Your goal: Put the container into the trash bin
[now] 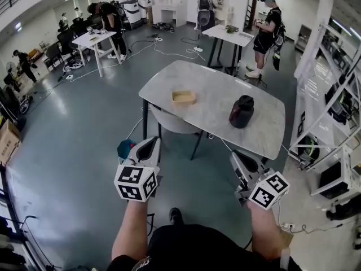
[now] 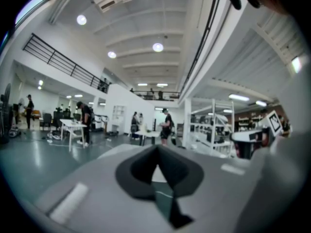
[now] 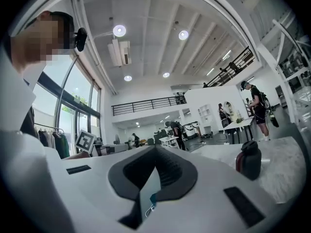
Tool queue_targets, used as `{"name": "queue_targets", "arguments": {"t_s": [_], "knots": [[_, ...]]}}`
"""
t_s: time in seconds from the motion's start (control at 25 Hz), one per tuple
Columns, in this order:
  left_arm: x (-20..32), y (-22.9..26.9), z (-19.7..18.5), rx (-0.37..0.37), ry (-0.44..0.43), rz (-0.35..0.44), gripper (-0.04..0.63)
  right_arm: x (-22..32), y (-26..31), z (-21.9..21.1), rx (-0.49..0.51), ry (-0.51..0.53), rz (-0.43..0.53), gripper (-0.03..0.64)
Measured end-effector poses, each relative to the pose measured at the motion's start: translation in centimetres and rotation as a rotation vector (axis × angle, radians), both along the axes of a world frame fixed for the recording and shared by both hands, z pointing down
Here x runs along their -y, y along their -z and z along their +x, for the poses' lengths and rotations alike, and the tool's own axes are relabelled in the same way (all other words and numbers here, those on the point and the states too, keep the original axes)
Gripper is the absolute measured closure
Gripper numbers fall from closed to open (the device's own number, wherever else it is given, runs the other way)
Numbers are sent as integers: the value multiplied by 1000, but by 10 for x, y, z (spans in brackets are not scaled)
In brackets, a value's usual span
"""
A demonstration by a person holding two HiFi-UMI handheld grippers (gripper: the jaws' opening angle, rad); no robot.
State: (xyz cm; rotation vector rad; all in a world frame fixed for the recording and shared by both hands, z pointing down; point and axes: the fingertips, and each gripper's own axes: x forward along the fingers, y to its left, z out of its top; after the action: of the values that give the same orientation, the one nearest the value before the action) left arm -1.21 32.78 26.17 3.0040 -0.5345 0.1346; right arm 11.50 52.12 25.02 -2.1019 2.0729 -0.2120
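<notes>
Container (image 1: 184, 97), a shallow tan box, sits untouched on the table (image 1: 214, 83), well apart from a dark lidded vessel (image 1: 241, 111) on the same top. That vessel may be the bin, though I cannot tell for sure. Nothing of the task looks done: reaching, grasping, carrying and dropping are all left. The left gripper (image 1: 149, 144) and right gripper (image 1: 237, 156) are both clenched on nothing. They are held out side by side on bare forearms, roughly level, pointing toward the table's near edge but short of it.
</notes>
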Motion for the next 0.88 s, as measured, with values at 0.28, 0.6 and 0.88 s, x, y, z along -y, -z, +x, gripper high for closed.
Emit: {"name": "queue_targets", "arguments": {"t_s": [0.28, 0.6, 0.88], "knots": [[66, -9, 39, 12, -42, -18, 586, 76, -13, 20, 25, 17, -70, 623], [121, -22, 70, 38, -92, -47, 586, 118, -33, 48, 92, -66, -100, 623], [136, -52, 126, 87, -130, -84, 586, 157, -50, 94, 105, -41, -110, 623]]}}
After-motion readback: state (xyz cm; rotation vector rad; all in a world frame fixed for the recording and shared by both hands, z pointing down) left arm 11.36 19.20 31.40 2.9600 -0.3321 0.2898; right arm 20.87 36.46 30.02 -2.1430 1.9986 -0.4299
